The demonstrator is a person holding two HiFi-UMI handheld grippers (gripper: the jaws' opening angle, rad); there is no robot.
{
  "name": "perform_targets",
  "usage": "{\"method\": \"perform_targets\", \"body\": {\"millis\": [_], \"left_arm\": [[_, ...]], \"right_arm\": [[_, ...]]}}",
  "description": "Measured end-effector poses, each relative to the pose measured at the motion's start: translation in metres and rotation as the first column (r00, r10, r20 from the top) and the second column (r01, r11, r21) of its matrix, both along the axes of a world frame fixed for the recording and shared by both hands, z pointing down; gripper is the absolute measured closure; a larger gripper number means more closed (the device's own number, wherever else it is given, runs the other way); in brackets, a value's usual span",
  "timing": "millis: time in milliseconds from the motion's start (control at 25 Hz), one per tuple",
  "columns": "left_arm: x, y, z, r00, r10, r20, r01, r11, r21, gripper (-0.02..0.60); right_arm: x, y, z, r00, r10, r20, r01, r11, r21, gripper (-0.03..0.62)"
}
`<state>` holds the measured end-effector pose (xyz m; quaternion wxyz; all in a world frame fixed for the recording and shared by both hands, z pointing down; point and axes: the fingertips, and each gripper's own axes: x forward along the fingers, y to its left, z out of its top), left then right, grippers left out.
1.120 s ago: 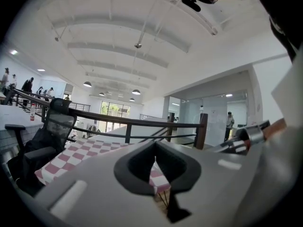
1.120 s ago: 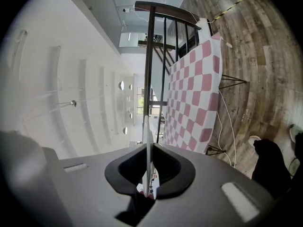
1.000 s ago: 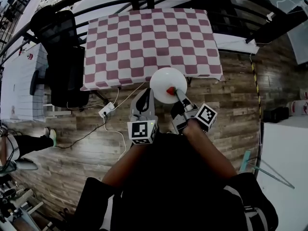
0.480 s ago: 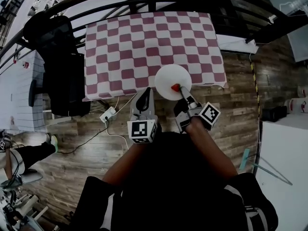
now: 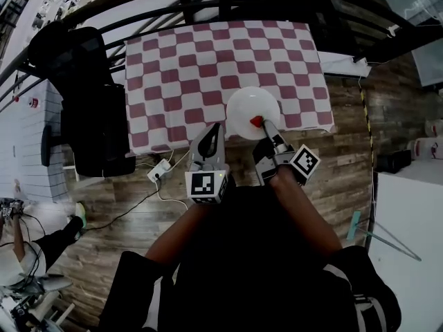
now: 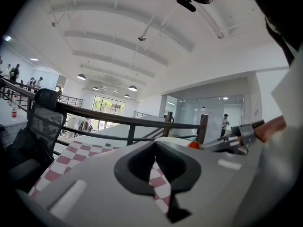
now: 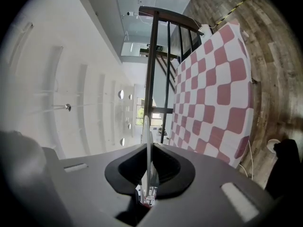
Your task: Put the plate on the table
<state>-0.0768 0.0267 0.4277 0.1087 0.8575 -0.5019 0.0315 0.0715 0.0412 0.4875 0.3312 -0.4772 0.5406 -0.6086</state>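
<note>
A round white plate [image 5: 248,108] hangs level over the near edge of the checked table [image 5: 180,68], held by its near rim. My right gripper [image 5: 257,122] is shut on that rim, red pad on top. The right gripper view shows the plate [image 7: 147,141] edge-on, as a thin white line pinched between the jaws of my right gripper [image 7: 147,174]. My left gripper [image 5: 214,131] hovers just left of the plate, near the table's front edge, jaws together and empty. In the left gripper view the plate's rim [image 6: 176,139] and the right gripper [image 6: 222,143] show off to the right.
A black office chair [image 5: 90,102] stands at the table's left side. A dark metal railing [image 5: 228,5] runs behind the table. A white power strip [image 5: 160,171] with cables lies on the wooden floor under the front edge. A person's leg [image 5: 41,244] shows at far left.
The right gripper has carried the plate forward, from off the table's front edge to over its near edge. The left gripper moved forward alongside, still empty.
</note>
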Motion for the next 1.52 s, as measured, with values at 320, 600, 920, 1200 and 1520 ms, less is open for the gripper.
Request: {"method": "perform_targets", "body": {"millis": [320,600,920,1200,1520], "left_arm": [[-0.039,-0.014,0.013,1.000,-0.029,-0.007,0.029,0.999,-0.029,0.574],[-0.049,-0.021,0.010,0.998,-0.041,-0.038,0.040,0.999,-0.020,0.574],[-0.050,-0.031,0.011,0.997,-0.073,-0.035,0.073,0.997,-0.011,0.574],[-0.055,-0.042,0.016,0.994,-0.107,-0.026,0.106,0.994,-0.027,0.574],[-0.047,-0.079,0.018,0.993,-0.119,0.003,0.119,0.993,-0.025,0.574]], "right_arm": [[-0.032,-0.012,0.013,1.000,-0.014,0.024,0.015,1.000,-0.026,0.577],[-0.039,-0.022,0.004,0.999,-0.035,-0.041,0.035,0.999,-0.013,0.577],[-0.038,-0.042,0.010,0.998,-0.052,-0.024,0.052,0.999,0.003,0.577],[-0.042,-0.055,0.024,0.994,-0.101,-0.038,0.100,0.995,-0.024,0.579],[-0.026,-0.086,0.039,0.996,-0.075,-0.039,0.074,0.997,-0.023,0.579]]}}
